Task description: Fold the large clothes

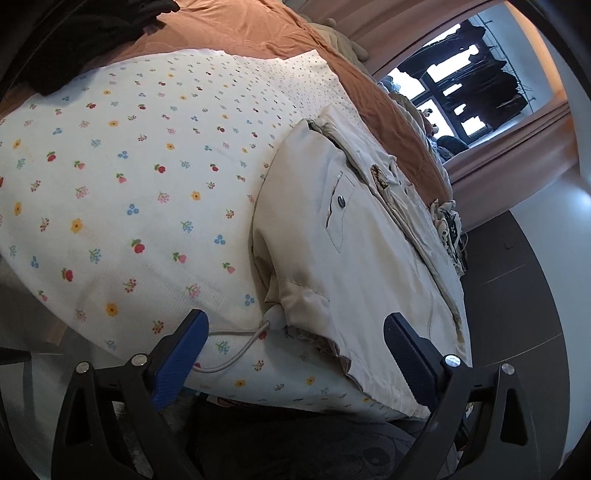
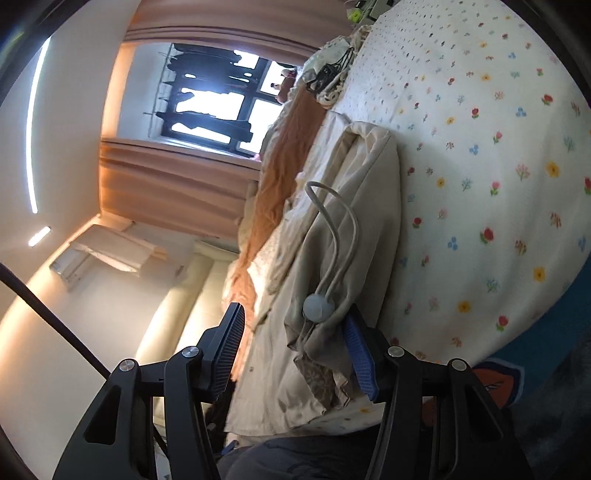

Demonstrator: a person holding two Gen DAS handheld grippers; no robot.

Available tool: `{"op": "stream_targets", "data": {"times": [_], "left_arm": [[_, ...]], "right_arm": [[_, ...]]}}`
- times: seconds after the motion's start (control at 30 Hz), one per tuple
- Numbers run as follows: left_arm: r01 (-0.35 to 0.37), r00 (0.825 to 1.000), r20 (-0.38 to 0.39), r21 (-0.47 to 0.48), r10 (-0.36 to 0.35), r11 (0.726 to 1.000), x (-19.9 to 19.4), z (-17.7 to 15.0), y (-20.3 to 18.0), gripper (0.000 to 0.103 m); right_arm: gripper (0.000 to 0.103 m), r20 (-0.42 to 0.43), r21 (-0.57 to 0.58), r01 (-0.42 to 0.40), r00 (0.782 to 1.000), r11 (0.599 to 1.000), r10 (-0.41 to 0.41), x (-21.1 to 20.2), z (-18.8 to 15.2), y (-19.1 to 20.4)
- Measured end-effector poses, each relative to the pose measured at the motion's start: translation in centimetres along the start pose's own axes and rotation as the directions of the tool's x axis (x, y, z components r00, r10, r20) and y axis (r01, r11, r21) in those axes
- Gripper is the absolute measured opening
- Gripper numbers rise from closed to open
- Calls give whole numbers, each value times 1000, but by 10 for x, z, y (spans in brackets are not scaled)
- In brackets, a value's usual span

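A cream jacket (image 1: 354, 236) lies folded on the floral bedspread (image 1: 140, 177), with a buttoned pocket on top and a drawstring with a round toggle (image 1: 275, 315) trailing from its near corner. My left gripper (image 1: 295, 343) is open, its blue pads on either side of the jacket's near edge, touching nothing. In the right wrist view the same jacket (image 2: 354, 206) shows bunched, with its cord toggle (image 2: 317, 307) near my right gripper (image 2: 295, 343). That gripper is open, with the jacket's hem and cord lying between its jaws.
A brown blanket (image 1: 236, 29) covers the far side of the bed. Dark clothing (image 1: 55, 40) is piled at the far left. More crumpled laundry (image 1: 448, 221) lies by the bed edge. Curtains and a window (image 2: 218, 107) stand beyond. Dark floor (image 1: 517, 288) runs alongside.
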State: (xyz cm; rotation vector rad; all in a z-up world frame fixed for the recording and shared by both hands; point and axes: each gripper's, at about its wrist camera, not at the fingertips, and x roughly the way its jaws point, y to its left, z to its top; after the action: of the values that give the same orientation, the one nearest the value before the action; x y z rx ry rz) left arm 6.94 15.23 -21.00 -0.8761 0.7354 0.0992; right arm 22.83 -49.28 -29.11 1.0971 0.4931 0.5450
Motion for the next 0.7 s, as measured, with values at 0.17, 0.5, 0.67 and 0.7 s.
{"op": "stream_targets", "data": {"times": [0.17,0.5,0.67,0.7], "left_arm": [[30,999,-17,-3,-30,1000,12,13,-3,88],[122,989,-76,-83,-128,989,46,41,-4,85],[179,975,-114,-107,-191,978,52,40,-8,85],[192,972,-119,-111,-204,975,51,37,-8,85]], "right_arm": [[53,-51,-24,120,991,992,-121,12,0,11],[53,-43,12,107,993,994,-106,29,18,27],[53,-47,4,106,993,994,-106,57,17,16],[53,-49,-5,109,993,994,-109,62,17,16]]}}
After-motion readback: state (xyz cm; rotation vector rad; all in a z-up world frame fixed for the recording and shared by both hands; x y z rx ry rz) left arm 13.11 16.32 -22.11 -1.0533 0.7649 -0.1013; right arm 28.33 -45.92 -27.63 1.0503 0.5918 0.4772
